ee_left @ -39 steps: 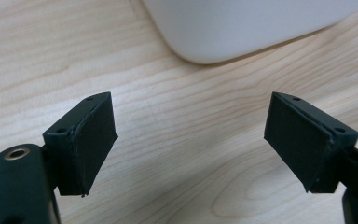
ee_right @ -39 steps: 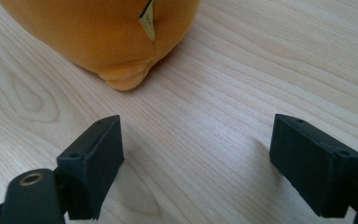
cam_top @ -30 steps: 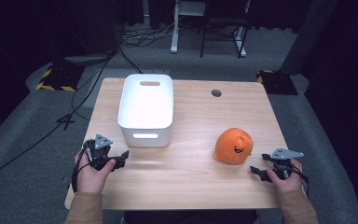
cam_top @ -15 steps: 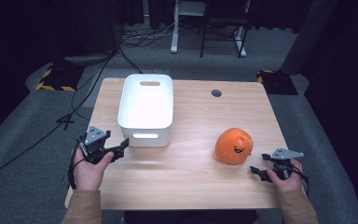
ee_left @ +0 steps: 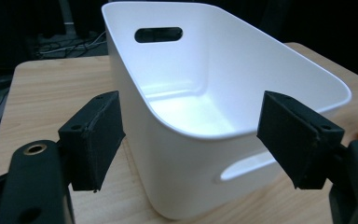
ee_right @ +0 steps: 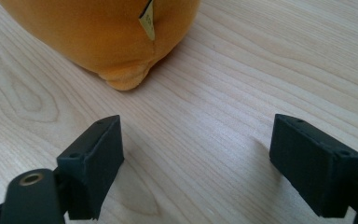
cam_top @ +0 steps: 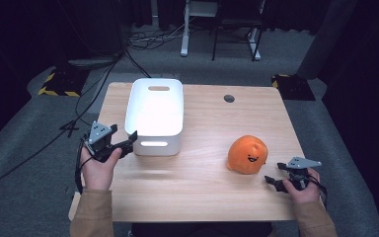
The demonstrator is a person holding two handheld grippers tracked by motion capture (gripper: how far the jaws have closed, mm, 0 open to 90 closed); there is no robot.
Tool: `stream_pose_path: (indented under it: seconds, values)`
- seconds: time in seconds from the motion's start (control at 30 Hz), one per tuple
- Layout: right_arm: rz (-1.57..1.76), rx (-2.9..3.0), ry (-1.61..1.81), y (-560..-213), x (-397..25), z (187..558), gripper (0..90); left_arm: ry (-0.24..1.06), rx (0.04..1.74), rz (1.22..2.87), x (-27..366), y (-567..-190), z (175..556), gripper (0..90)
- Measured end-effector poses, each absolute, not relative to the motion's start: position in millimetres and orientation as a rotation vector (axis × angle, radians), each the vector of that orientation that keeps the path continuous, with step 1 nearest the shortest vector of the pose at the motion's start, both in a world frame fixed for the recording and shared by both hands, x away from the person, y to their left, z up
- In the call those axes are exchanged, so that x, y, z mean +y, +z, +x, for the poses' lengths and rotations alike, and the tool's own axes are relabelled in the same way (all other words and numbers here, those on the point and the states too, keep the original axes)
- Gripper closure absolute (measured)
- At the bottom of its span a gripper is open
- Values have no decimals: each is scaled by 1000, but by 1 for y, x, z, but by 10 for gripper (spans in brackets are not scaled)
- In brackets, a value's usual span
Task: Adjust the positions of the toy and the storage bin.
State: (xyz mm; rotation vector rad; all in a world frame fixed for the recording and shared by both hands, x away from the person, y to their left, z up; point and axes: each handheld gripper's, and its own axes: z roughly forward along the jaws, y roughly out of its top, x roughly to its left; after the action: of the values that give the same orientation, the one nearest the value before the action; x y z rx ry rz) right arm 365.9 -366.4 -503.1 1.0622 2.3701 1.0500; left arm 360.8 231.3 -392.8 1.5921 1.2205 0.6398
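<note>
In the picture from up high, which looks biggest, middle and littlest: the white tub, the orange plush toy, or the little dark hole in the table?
Largest to smallest, as seen in the high view:
1. The white tub, by far the biggest.
2. The orange plush toy, plainly smaller than the tub.
3. The dark hole in the table, tiny. It lies farther from the camera, yet the gap is too big to doubt.
</note>
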Motion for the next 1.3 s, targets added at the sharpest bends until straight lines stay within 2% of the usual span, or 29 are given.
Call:
stream_pose_path:
  seconds: [0.07, 0.2, 0.33, 0.67, 0.8, 0.9, 1.3]
  values:
    - [1062, 2370, 1050, -503, -366, 366, 178, 638, 1229, 1587, 232, -392, 365, 242]
    - [1062, 2370, 1050, -503, -366, 366, 177, 636, 1256, 1600, 236, -393, 376, 349]
    - [1062, 2370, 1050, -503, -366, 366, 178, 613, 1264, 1631, 237, -398, 388, 398]
    - [1063, 2370, 1050, -503, -366, 366, 177, 557, 1258, 1675, 228, -404, 401, 398]
    - [1062, 2370, 1050, -503, -366, 366, 177, 577, 1276, 1688, 224, -403, 402, 395]
    - [1063, 2370, 1050, -503, -366, 366, 177, 650, 1280, 1743, 219, -401, 402, 398]
    - [1062, 2370, 1050, -503, -366, 366, 178, 596, 1246, 1741, 216, -403, 394, 389]
